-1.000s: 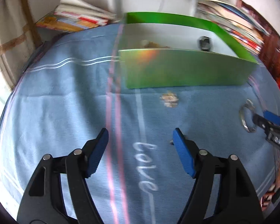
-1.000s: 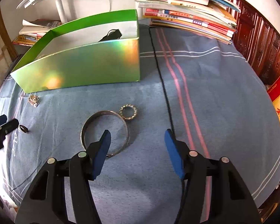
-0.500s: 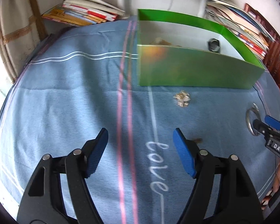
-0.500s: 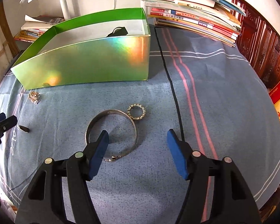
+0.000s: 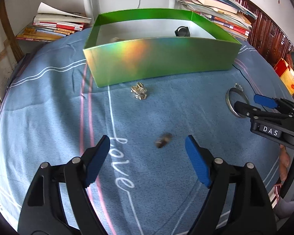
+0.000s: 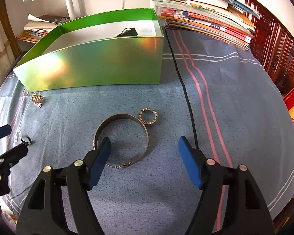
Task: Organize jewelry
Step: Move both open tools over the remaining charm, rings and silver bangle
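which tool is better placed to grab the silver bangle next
Right. The right tool, jaws opening and nothing gripped, hangs over the silver bangle; the left tool faces a small dark piece.

Stacked books [image 6: 203, 17] sit behind the blue striped cloth [image 6: 235, 90].

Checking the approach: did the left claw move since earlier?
Yes. The left claw moved right: the word love, earlier nearer its right finger, now sits by its left one. Its jaws are opening, a small dark piece lying between them, untouched.
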